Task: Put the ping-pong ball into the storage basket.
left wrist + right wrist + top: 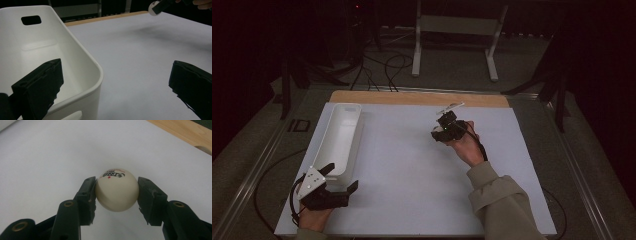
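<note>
My right gripper (117, 191) is shut on a white table-tennis ball (117, 190) with black and red print, a jaw pressing on each side. It holds the ball just above the white mat (50, 157). In the high view the right gripper (446, 122) is at the far middle of the mat, in a hand. The left gripper view shows the ball (152, 8) far off at the top right. My left gripper (342, 177) stands open at the near left. Between its wide-apart jaws (115, 85) is the near corner of a long white bin (97, 70).
The empty bin (332, 131) lies lengthwise along the mat's left side, with handle slots in its ends. A bare wooden strip (412, 97) runs along the table's far edge. Cables and a white stand (457, 30) are on the floor beyond.
</note>
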A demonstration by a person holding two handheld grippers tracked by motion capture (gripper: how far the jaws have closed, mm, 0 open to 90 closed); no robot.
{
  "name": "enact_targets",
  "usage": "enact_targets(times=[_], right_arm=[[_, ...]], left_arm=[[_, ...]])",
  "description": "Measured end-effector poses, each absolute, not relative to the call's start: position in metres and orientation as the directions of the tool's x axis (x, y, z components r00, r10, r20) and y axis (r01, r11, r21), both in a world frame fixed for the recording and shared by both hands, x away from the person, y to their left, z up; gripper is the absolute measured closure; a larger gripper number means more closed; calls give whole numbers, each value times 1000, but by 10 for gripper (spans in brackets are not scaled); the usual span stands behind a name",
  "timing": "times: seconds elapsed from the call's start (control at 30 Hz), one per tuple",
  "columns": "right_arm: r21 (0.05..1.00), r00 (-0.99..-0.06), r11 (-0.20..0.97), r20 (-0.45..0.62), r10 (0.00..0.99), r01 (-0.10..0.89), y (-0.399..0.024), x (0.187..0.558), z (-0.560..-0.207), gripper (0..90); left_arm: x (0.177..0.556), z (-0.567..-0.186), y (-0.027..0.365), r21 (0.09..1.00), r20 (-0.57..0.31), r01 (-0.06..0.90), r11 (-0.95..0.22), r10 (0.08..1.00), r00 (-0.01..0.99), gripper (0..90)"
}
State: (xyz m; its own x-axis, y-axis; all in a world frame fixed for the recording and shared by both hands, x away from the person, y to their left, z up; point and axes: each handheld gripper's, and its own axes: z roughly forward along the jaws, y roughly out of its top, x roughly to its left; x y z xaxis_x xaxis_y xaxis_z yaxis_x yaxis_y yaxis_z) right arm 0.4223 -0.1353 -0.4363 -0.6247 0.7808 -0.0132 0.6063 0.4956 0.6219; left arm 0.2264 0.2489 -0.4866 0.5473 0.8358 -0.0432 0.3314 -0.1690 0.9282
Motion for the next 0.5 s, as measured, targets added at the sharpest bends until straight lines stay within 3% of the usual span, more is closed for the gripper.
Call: enact_targets(times=[0.5], right_arm=[[627, -639, 506, -16, 769, 592, -128, 418, -430, 506]], left_arm=[[226, -487, 249, 928, -41, 331, -171, 837, 546, 0]])
